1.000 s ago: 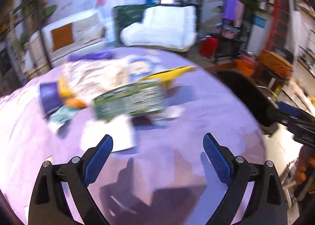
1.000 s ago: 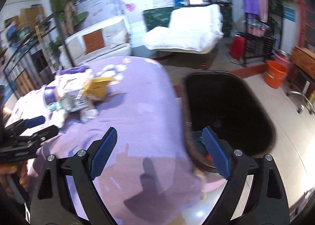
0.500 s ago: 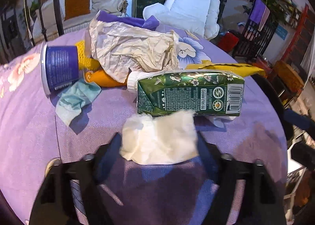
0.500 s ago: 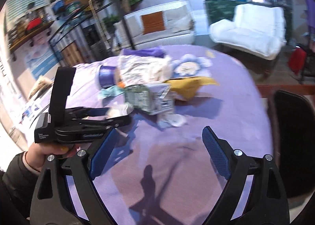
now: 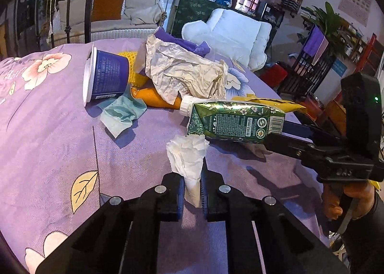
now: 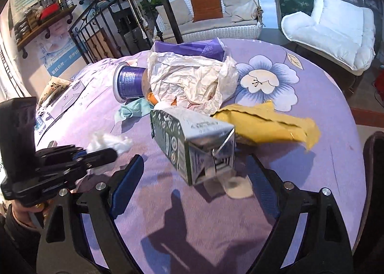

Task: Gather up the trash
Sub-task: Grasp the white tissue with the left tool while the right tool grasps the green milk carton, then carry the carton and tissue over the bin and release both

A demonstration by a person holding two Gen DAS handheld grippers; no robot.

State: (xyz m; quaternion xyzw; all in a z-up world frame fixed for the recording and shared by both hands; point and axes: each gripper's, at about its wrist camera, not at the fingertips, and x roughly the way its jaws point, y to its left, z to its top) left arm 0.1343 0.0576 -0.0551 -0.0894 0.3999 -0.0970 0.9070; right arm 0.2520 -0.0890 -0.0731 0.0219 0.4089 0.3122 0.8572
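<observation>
A pile of trash lies on the purple flowered tablecloth (image 5: 60, 130). My left gripper (image 5: 192, 190) is shut on a white crumpled tissue (image 5: 188, 156), which also shows in the right wrist view (image 6: 108, 142). My right gripper (image 6: 194, 173) is open, its fingers on either side of the near end of a green drink carton (image 6: 189, 139) lying on its side; the carton also shows in the left wrist view (image 5: 235, 120). Behind lie a blue cup (image 5: 108, 77), crumpled paper (image 5: 184, 72), a yellow wrapper (image 6: 268, 125) and a teal tissue (image 5: 122, 113).
A purple packet (image 6: 192, 48) lies at the back of the pile. A small white scrap (image 6: 237, 183) lies under the carton's near end. A black bin's rim (image 6: 374, 178) stands off the table's right edge. Sofas stand beyond the table.
My left gripper has closed on the white tissue. My right gripper has swung from the bin to the pile and now straddles the green carton's end.
</observation>
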